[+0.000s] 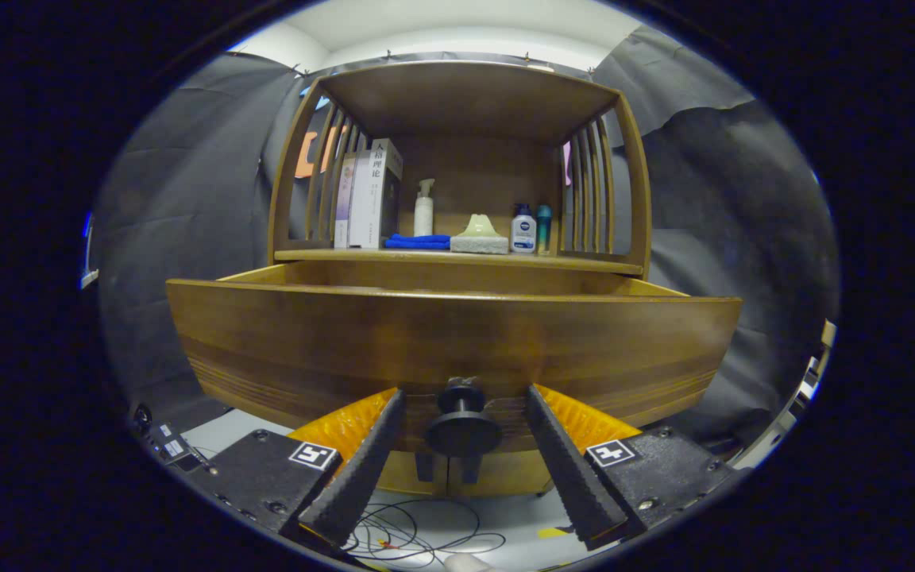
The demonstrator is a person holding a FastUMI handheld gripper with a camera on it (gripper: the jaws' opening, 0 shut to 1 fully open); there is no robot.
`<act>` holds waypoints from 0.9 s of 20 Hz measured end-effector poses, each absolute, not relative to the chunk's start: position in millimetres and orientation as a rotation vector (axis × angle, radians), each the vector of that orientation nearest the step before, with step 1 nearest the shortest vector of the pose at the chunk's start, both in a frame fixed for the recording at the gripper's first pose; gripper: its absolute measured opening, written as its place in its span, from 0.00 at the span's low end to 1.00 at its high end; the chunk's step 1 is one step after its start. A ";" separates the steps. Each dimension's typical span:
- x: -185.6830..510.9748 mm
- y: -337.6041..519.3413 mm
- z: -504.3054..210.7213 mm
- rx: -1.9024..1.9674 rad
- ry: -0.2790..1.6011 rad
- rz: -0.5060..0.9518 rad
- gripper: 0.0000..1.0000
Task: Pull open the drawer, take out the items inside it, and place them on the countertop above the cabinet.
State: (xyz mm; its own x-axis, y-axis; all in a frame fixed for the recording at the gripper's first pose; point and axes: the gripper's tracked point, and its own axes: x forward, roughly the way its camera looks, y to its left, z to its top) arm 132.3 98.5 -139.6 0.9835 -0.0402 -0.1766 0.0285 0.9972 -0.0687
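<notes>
**Q:** Dark cloth walls surround a wooden cabinet [457,103]; what stage does the figure show?

**A:** Its drawer [453,349] stands pulled out toward the gripper [461,401]. The fingers are spread wide, one on each side of the round knob [463,425], neither touching it, and they hold nothing. The pull looks complete or nearly so.

**Q:** How should the current step be done well?

**A:** Judged from this pose, the gripper should back straight off the knob, rise above the drawer's front panel, then tip downward to look inside before reaching in. Keeping the fingers apart avoids catching the knob on withdrawal.

**Q:** What is hidden?

**A:** The drawer's interior. Its tall front panel blocks the floor of the drawer, so what lies inside, and how many items, cannot be told.

**Q:** And the destination?

**A:** The countertop [394,256], beyond the fingers and above the drawer, already carries books [370,195], a blue cloth [418,241], a pump bottle [423,208], a sponge-like block [479,238] and small bottles [523,229]. Its free front strip is foreshortened and hard to gauge.
</notes>
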 end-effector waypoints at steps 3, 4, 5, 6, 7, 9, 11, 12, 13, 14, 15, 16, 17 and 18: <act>147.1 98.8 -138.2 -0.067 0.177 -0.035 0.99; 151.3 99.0 -137.5 -0.069 0.176 -0.036 0.99; 156.4 100.0 -136.3 -0.069 0.171 -0.038 0.99; 162.6 100.7 -133.0 -0.069 0.159 -0.038 0.99; 169.8 100.9 -129.5 -0.072 0.142 -0.039 0.99; 179.0 102.5 -127.0 -0.061 0.143 -0.040 0.99; 189.7 102.3 -130.1 -0.063 0.156 -0.040 0.99; 194.6 101.5 -132.0 -0.065 0.159 -0.042 0.99; 201.0 101.3 -130.7 -0.064 0.156 -0.042 0.99; 206.7 102.1 -130.5 -0.066 0.151 -0.043 0.99; 213.0 101.9 -131.2 -0.066 0.157 -0.044 0.99; 218.4 102.5 -130.1 -0.060 0.156 -0.045 0.99; 224.1 103.0 -130.2 -0.057 0.158 -0.044 0.99; 234.8 99.7 -133.8 -0.056 0.160 -0.044 0.99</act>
State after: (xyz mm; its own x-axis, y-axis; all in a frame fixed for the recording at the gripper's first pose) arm 234.8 99.7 -133.8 0.9862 -0.0483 -0.1581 0.0394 0.9975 -0.0591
